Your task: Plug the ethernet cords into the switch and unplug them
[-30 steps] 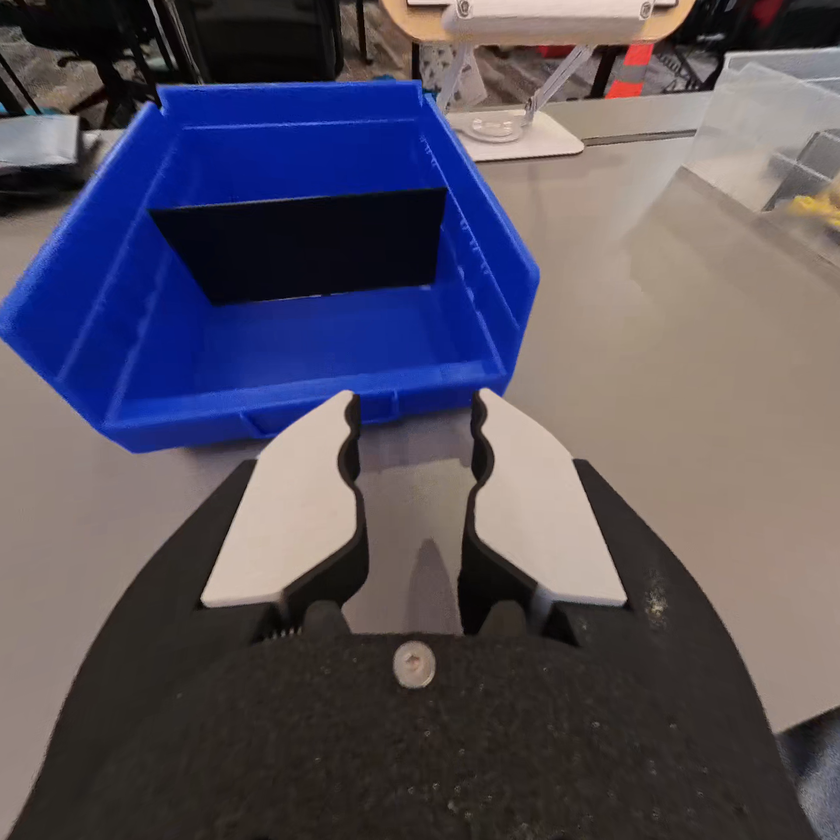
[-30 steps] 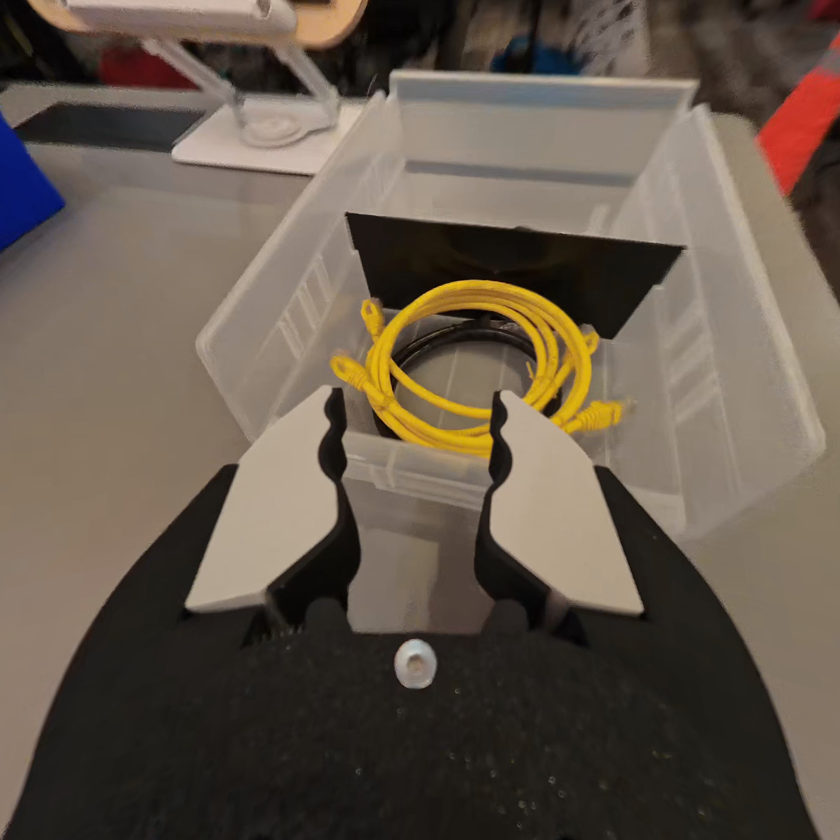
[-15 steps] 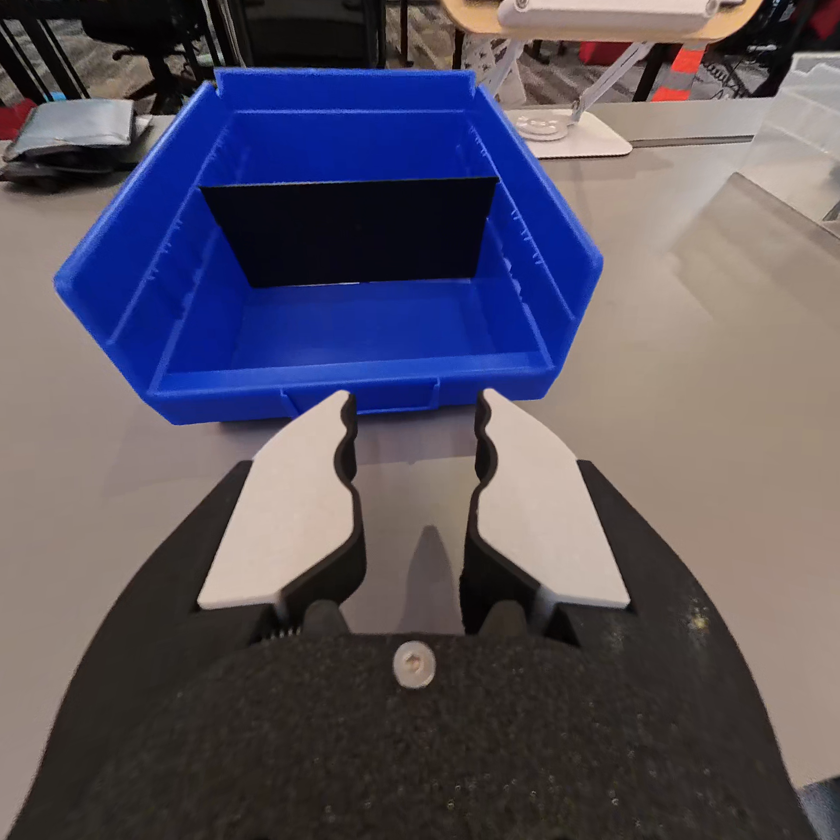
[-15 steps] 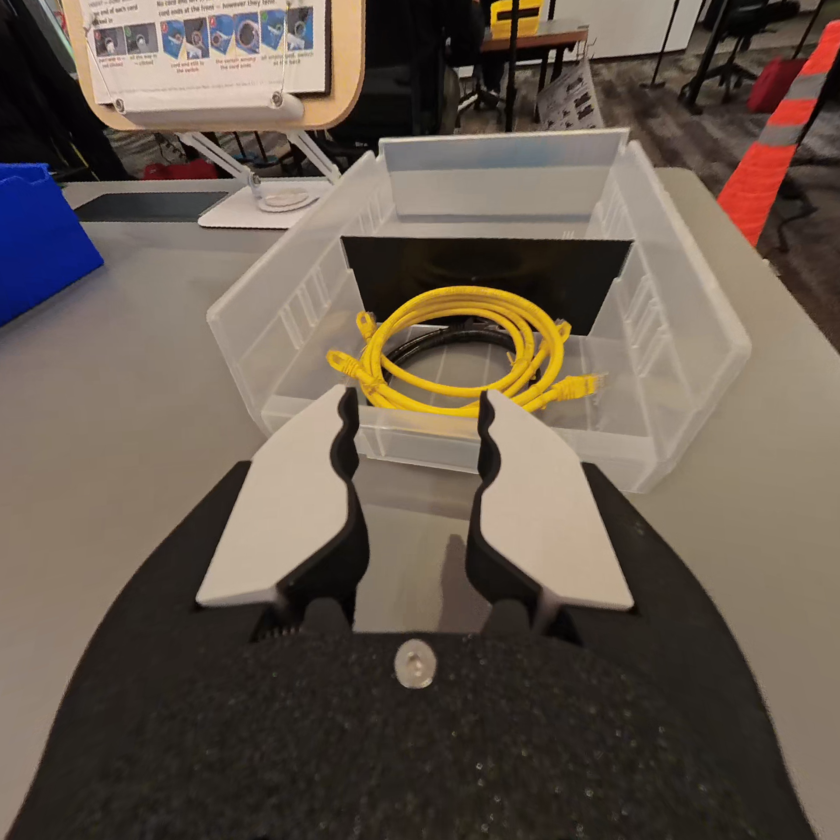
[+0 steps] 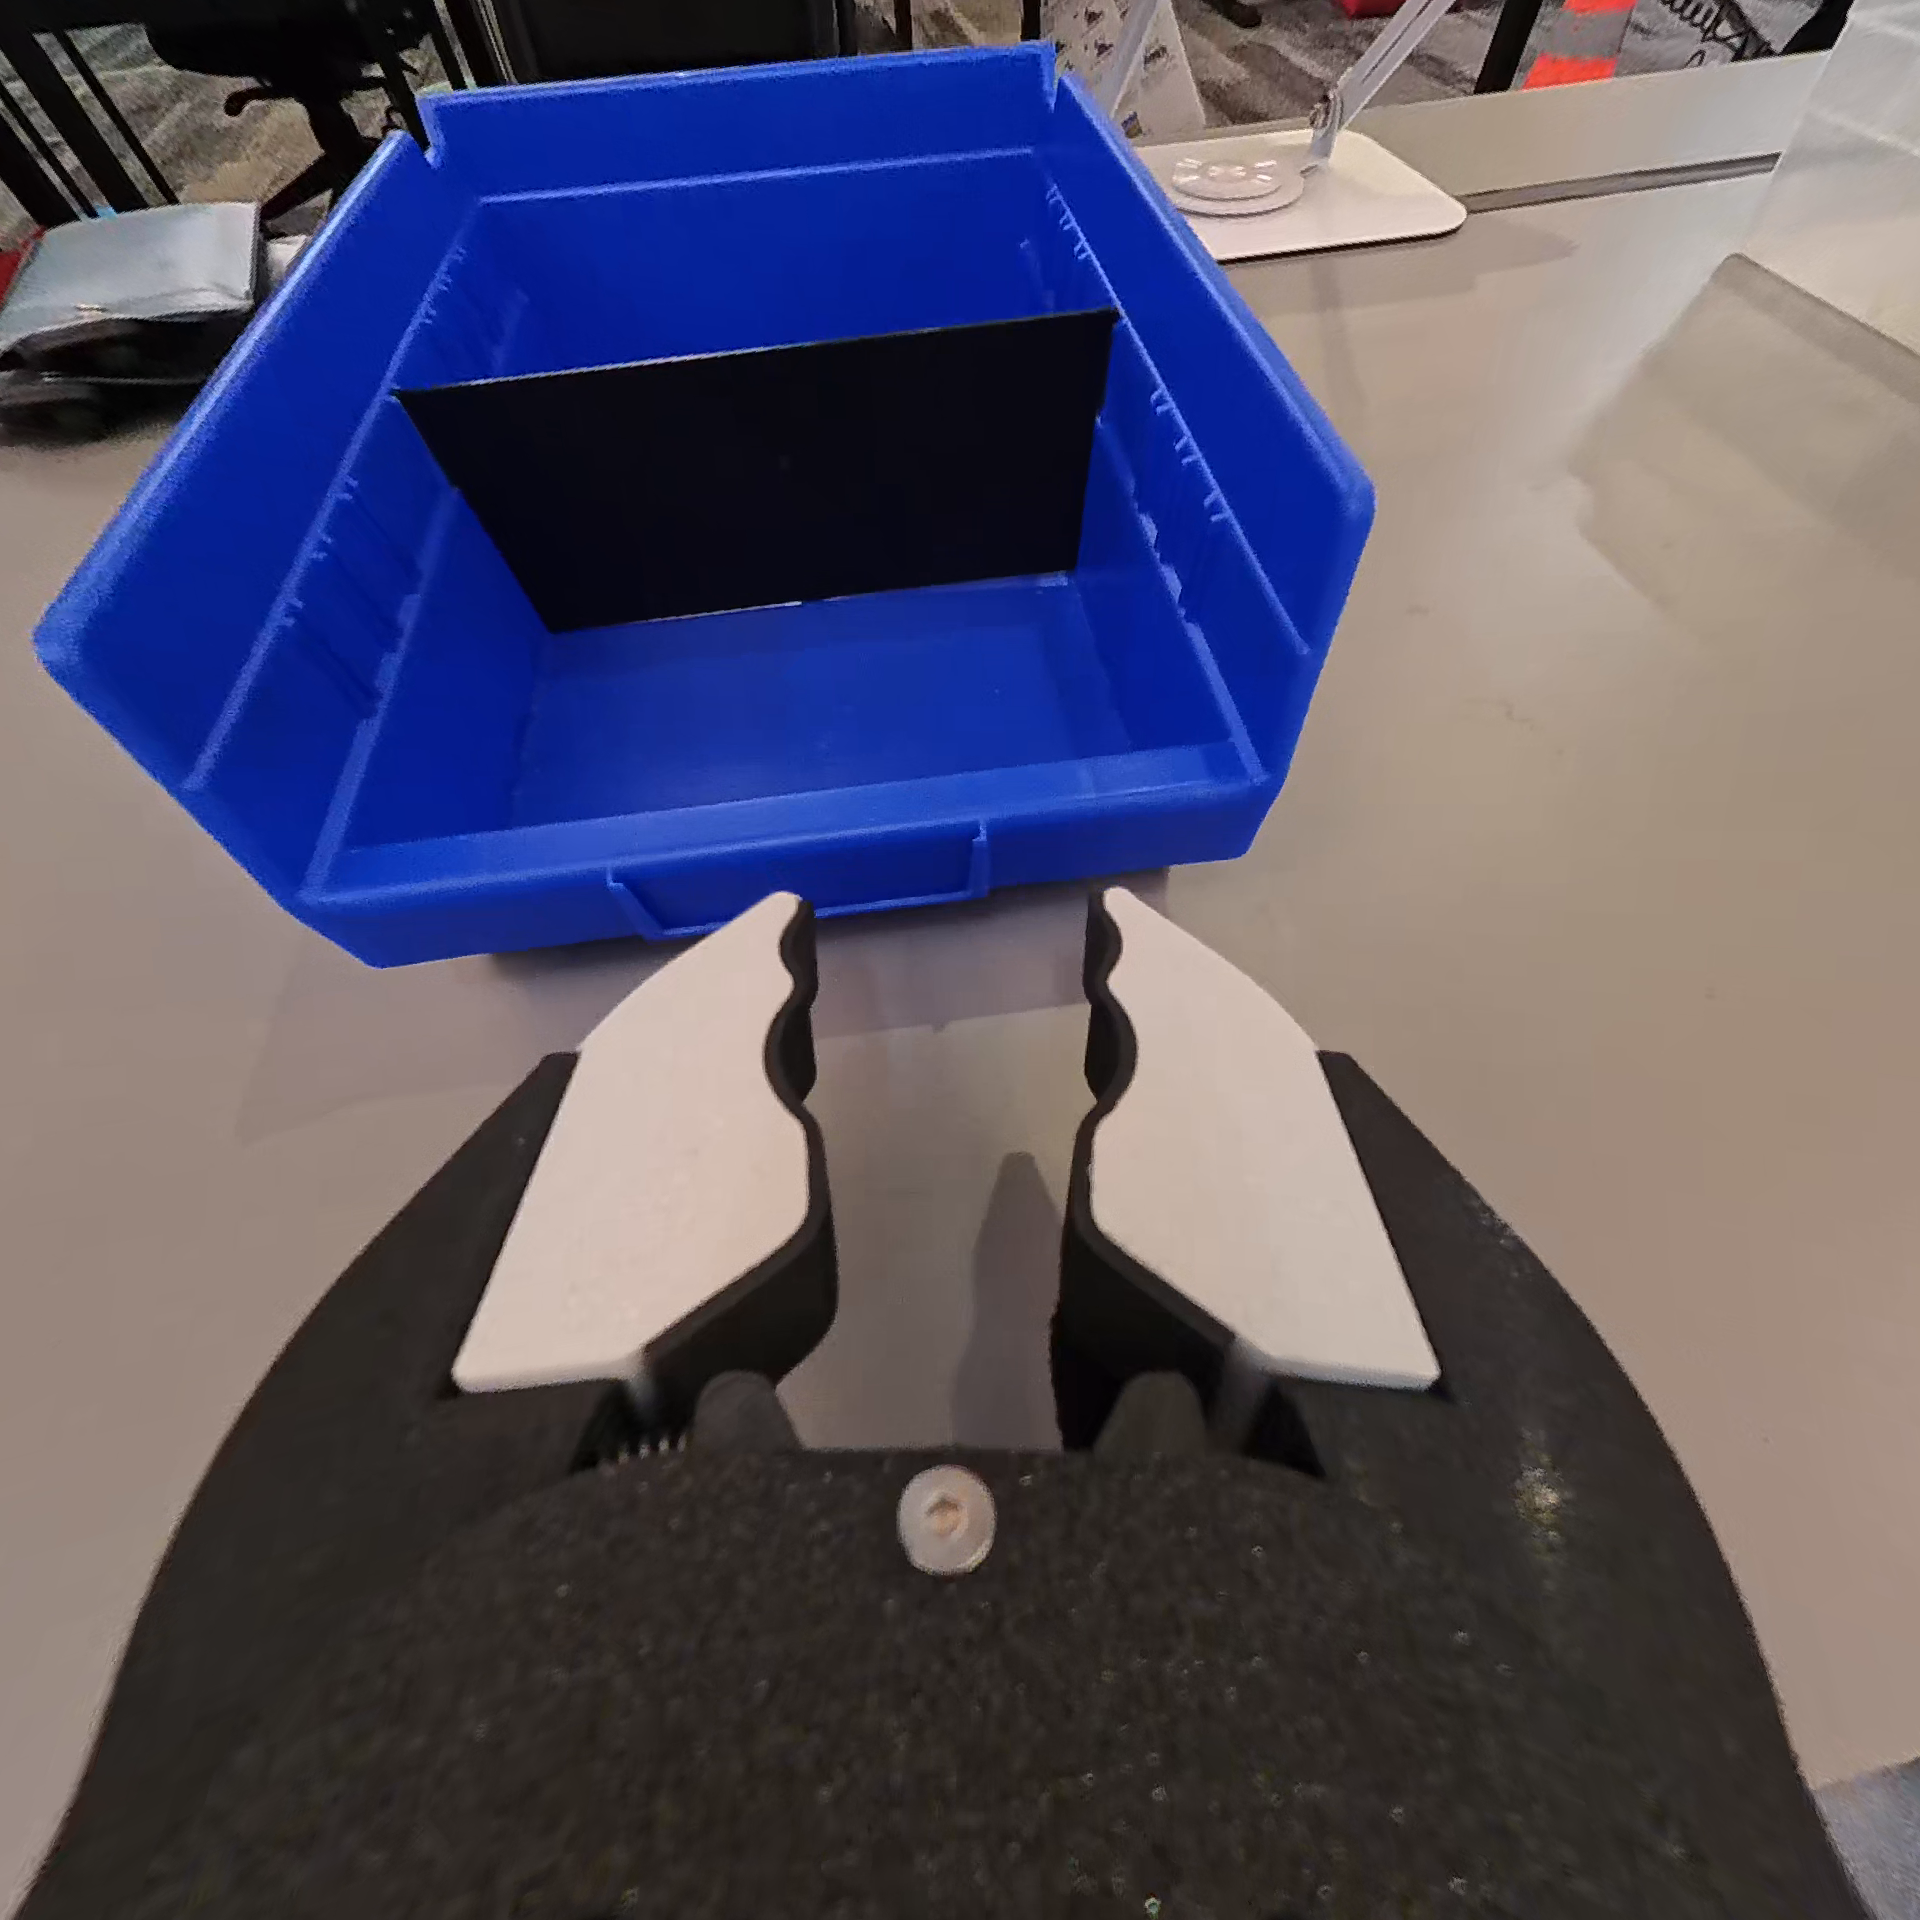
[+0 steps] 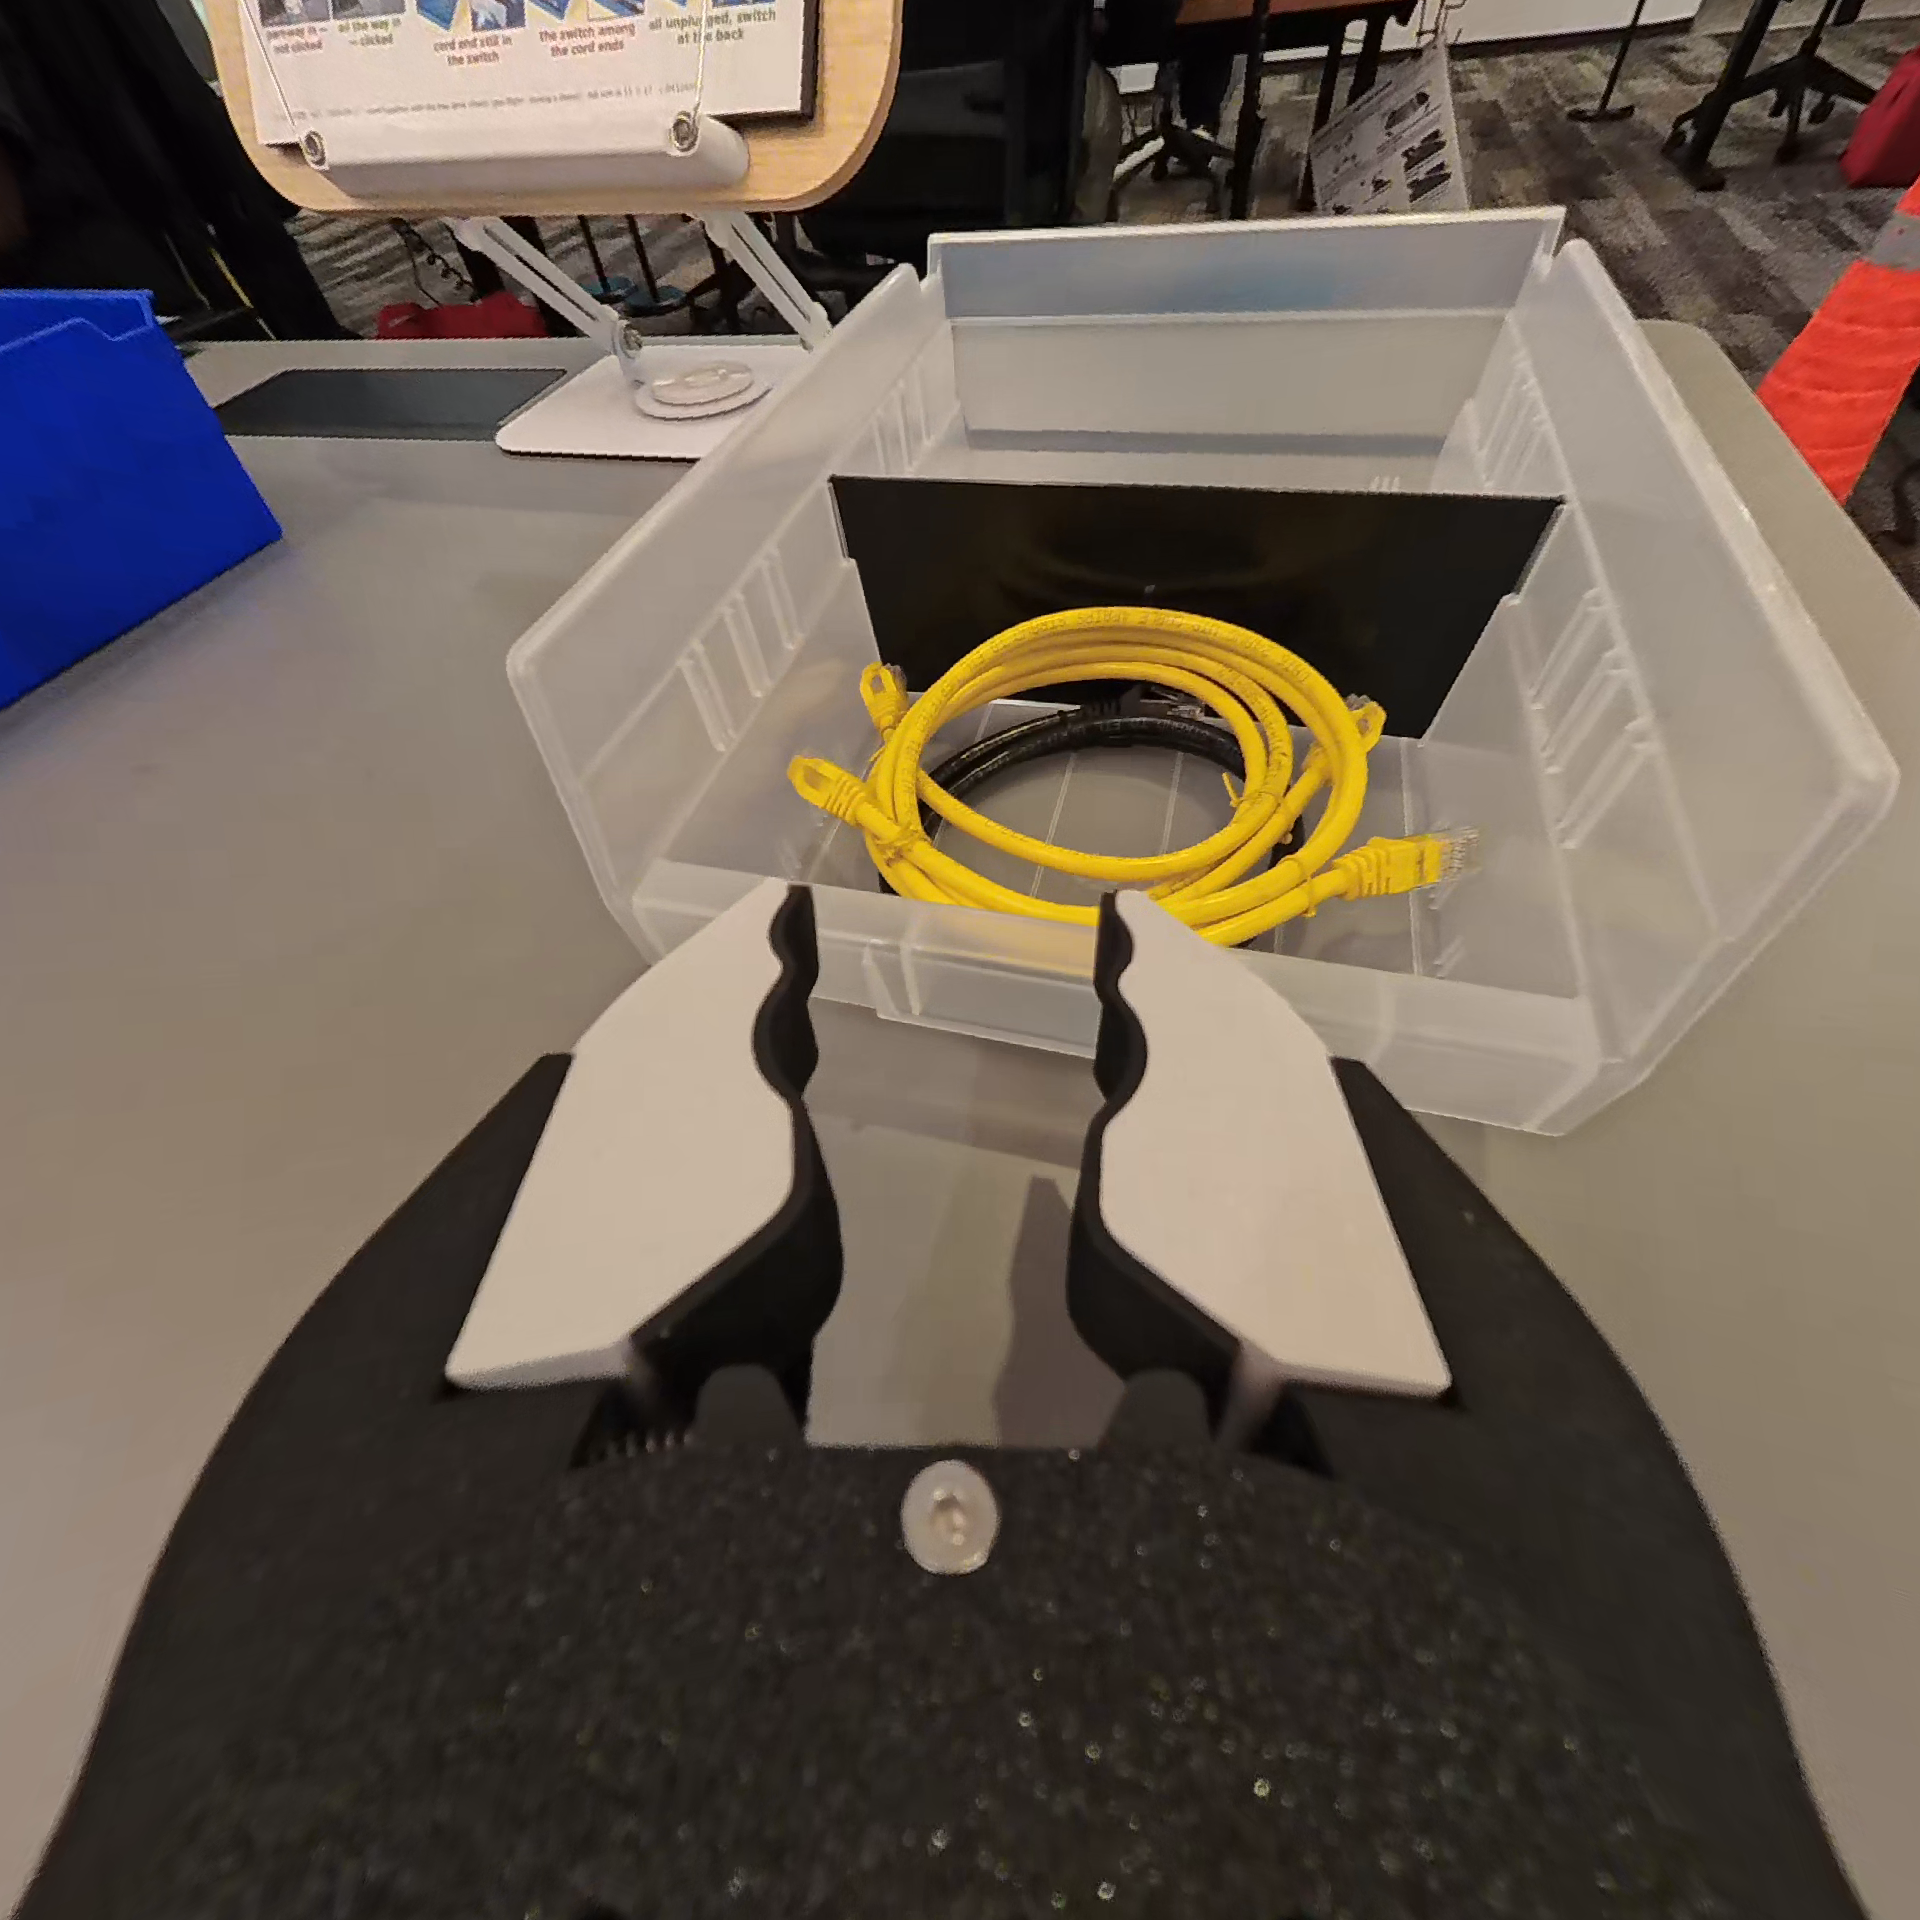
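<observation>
Coiled yellow ethernet cords (image 6: 1132, 790) lie on a coiled black cord (image 6: 1101, 738) in the front compartment of a clear plastic bin (image 6: 665, 665), ahead of a black divider (image 6: 1195, 582). My right gripper (image 6: 951, 914) is open and empty, hovering just before the bin's front wall. My left gripper (image 5: 945, 920) is open and empty, just before the front lip of a blue bin (image 5: 790, 873). The blue bin's front compartment holds nothing; a black divider (image 5: 769, 478) crosses it. No switch shows in either view.
The bins stand on a grey table (image 5: 1610, 831). A white stand base (image 5: 1309, 197) with a board of instruction pictures (image 6: 540, 94) stands at the table's far edge. The blue bin's corner (image 6: 104, 499) shows left of the clear bin. An orange cone (image 6: 1849, 374) stands off-table, right. One gripper's finger ends stand about 55 centimeters off the other's.
Both grippers have shifted in front of their bins: the blue bin moved right in the left wrist view, then sits closer. The right jaws narrowed a little, then the view steadied; nothing was grasped.
</observation>
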